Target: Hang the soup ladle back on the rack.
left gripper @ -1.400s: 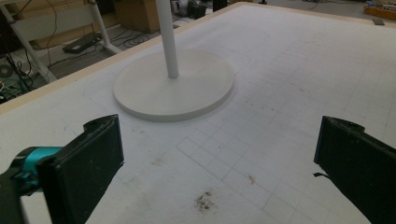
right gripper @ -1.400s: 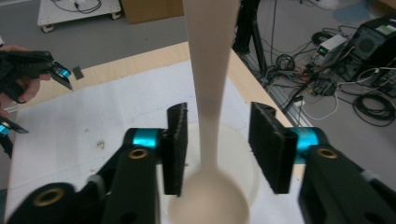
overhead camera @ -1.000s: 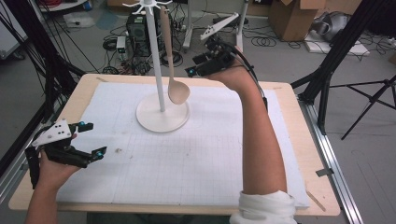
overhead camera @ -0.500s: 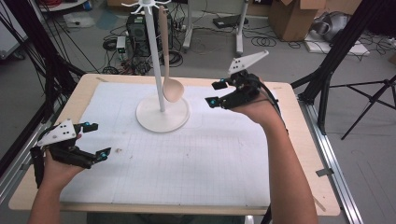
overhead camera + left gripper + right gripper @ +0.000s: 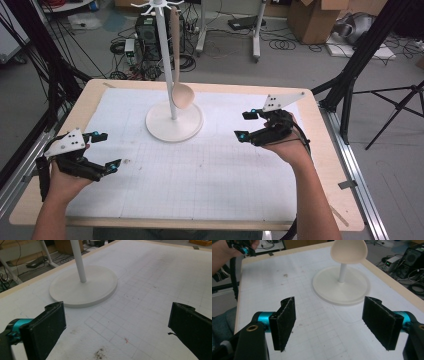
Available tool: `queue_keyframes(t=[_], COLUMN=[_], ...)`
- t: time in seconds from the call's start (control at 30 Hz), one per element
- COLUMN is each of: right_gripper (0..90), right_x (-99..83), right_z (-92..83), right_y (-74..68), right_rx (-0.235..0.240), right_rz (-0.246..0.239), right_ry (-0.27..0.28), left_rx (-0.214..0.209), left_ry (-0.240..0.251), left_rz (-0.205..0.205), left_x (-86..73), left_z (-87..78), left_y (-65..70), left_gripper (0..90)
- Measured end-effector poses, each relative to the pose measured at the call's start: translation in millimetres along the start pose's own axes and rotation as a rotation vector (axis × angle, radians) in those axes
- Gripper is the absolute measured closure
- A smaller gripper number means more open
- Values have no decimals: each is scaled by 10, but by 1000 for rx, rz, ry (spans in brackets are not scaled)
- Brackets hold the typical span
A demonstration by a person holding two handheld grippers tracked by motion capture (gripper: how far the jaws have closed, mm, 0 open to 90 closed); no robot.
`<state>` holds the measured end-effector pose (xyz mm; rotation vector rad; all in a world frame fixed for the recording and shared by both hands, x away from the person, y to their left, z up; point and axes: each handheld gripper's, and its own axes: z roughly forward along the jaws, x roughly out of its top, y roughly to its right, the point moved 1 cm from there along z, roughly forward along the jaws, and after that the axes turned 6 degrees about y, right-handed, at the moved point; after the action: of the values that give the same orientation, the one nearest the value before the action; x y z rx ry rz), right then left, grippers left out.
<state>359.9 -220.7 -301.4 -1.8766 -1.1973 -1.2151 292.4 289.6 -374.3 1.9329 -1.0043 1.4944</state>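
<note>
A beige wooden spoon [image 5: 181, 92] hangs on a white stand [image 5: 174, 121], over a white mat [image 5: 210, 170] with a faint grey grid, beyond both black-jawed, teal-accented grippers.

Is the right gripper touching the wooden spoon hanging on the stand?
Apart. In the high view the right gripper sits well right of the spoon, with bare mat between. The right gripper view shows its jaws open and empty.
</note>
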Motion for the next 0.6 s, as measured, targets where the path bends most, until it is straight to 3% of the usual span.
queue_keyframes(t=[0.17, 0.5, 0.6], right_gripper=[222, 160, 147], right_x=[-172, -670, -797], right_z=[-21, 45, 47], right_y=[-67, -188, -198], right_rx=[-9, -39, -62], right_rz=[8, 62, 78], right_ry=[36, 1, 27], left_rx=[-5, -13, -16], left_ry=[13, 7, 7], left_rz=[-1, -4, -4], left_x=[14, 5, 4], left_z=[-17, 16, 19], left_y=[-3, 11, 11], left_gripper=[17, 17, 17])
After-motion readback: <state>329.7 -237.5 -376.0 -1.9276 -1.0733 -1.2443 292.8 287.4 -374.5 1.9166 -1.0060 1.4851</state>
